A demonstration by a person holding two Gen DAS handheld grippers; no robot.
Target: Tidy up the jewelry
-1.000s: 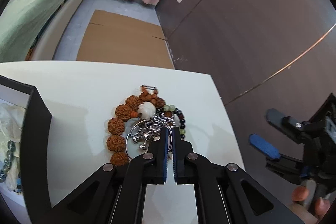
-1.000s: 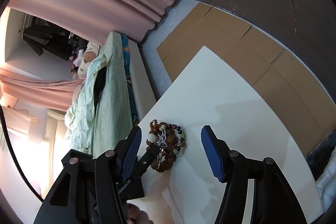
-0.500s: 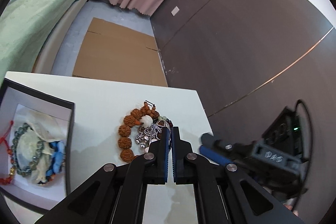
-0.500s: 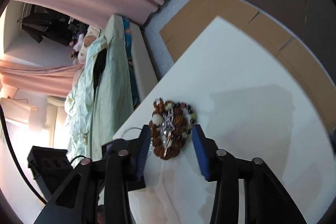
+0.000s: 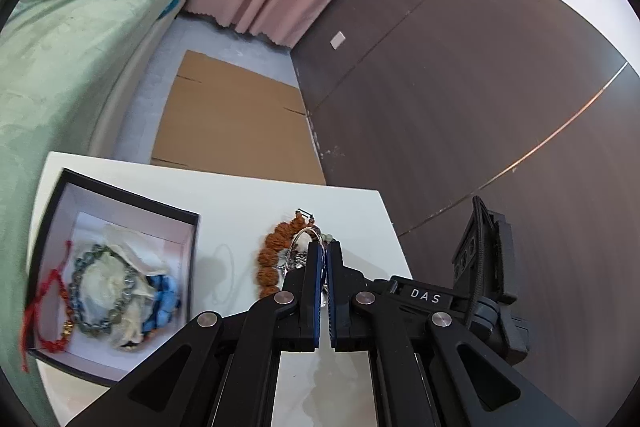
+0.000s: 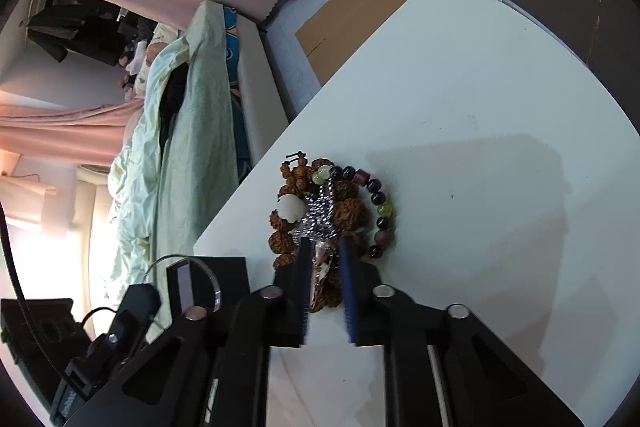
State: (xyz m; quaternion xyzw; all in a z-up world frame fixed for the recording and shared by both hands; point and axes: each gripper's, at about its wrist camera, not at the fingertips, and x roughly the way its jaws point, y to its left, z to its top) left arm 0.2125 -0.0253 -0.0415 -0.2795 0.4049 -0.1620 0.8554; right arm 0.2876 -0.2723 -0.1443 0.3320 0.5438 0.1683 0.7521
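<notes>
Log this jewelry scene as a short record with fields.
Left gripper: shut on thin silver bangle, held above the white table
Right gripper: open, fingers straddling the near end of the jewelry pile
Pile on table: knobbly brown seed bracelet, silver chain, dark mixed-bead bracelet, tangled together
Black box with white lining: holds red cord bracelet, grey-green bead bracelet, blue bead bracelet
Box position: on the table, apart from the pile

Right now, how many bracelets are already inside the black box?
3 visible in the black box: a red cord bracelet at the left, a grey beaded bracelet in the middle, a blue one at the right. Tissue may hide more.
</notes>
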